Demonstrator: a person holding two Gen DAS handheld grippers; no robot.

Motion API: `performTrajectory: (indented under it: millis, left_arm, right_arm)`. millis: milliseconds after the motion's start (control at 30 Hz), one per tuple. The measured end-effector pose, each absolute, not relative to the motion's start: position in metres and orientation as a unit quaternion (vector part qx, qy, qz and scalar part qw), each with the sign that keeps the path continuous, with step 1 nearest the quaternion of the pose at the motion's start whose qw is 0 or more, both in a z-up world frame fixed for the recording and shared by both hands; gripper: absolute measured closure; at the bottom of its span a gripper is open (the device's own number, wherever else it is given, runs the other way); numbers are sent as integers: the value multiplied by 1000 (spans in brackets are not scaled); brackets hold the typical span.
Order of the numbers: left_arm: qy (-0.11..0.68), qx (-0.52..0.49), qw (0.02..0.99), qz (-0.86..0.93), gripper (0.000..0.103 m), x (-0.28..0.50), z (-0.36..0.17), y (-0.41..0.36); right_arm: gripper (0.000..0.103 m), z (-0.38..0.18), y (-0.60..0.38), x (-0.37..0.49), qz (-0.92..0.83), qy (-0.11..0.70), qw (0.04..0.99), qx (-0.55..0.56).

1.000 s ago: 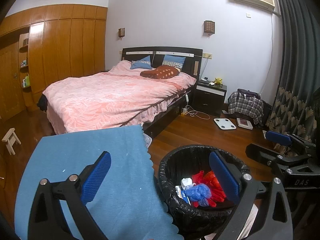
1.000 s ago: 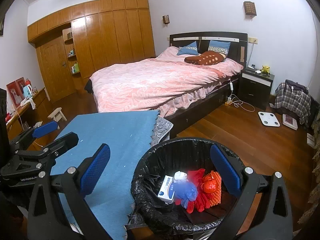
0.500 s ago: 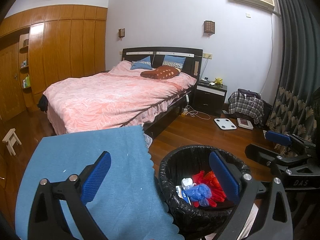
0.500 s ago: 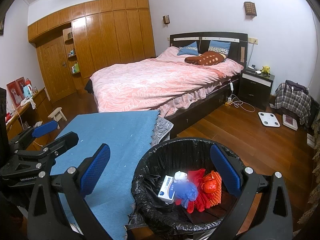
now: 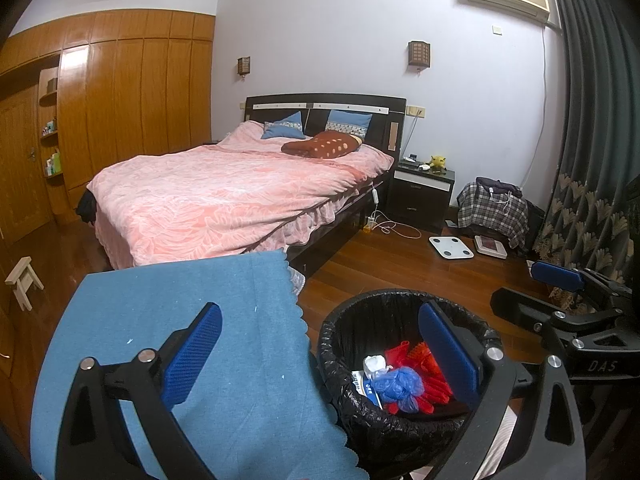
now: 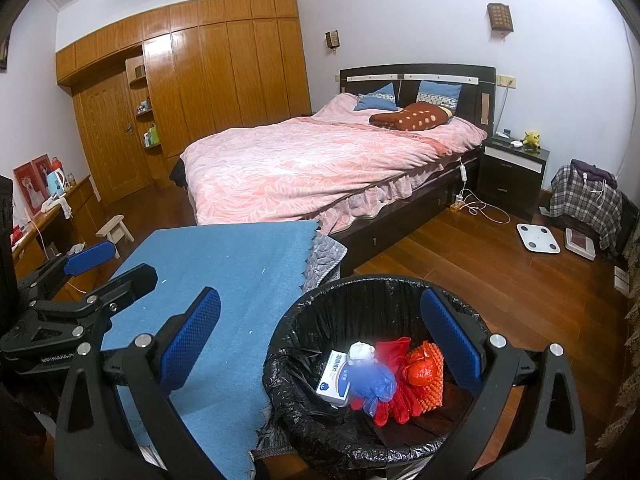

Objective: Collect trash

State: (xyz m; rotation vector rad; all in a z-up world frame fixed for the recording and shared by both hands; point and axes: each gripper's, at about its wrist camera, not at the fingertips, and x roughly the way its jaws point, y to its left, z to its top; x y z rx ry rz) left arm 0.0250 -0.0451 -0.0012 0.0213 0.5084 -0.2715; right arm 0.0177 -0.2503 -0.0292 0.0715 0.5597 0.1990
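Observation:
A round bin lined with a black bag [image 5: 340, 344] [image 6: 288, 340] stands on the wood floor beside a table under a blue cloth [image 5: 180, 320] [image 6: 240, 264]. Inside lie a white and blue box [image 6: 334, 374], a crumpled blue plastic bag [image 5: 396, 382] [image 6: 370, 380], a white wad [image 6: 360, 350] and red net packaging [image 5: 430, 376] [image 6: 422, 372]. My left gripper [image 5: 320, 356] is open and empty, held above the table edge and bin. My right gripper [image 6: 320, 348] is open and empty, also above the bin. Each gripper shows at the side of the other's view.
A bed with a pink cover [image 5: 240, 196] stands behind the table. A dark nightstand [image 5: 422, 196], a white scale [image 5: 451, 246], plaid clothes [image 5: 492, 212] and a curtain [image 5: 588, 160] are at the right. A small stool [image 5: 22, 280] and wooden wardrobes [image 5: 120, 92] are at the left.

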Motion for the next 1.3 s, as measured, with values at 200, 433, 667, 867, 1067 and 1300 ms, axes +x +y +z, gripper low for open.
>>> performTrajectory:
  millis: [200, 433, 667, 867, 1067, 1300]
  left_arm:
    - [251, 11, 959, -134, 6, 25, -1, -45]
    - [251, 11, 959, -134, 6, 25, -1, -45]
    - [251, 11, 959, -134, 6, 25, -1, -46]
    - [252, 11, 958, -134, 6, 25, -1, -45]
    - [253, 10, 958, -134, 6, 24, 0, -44]
    - [255, 10, 958, -133, 6, 24, -4, -43]
  right_arm:
    - [6, -29, -250, 18, 98, 276, 955, 35]
    - [6, -30, -251, 17, 98, 276, 956, 35]
    - [5, -29, -251, 17, 98, 276, 956, 35]
    - [6, -29, -251, 17, 98, 276, 955, 35]
    - [5, -29, -251, 17, 98, 276, 955, 35]
    - [6, -31, -248, 17, 98, 278, 955, 36]
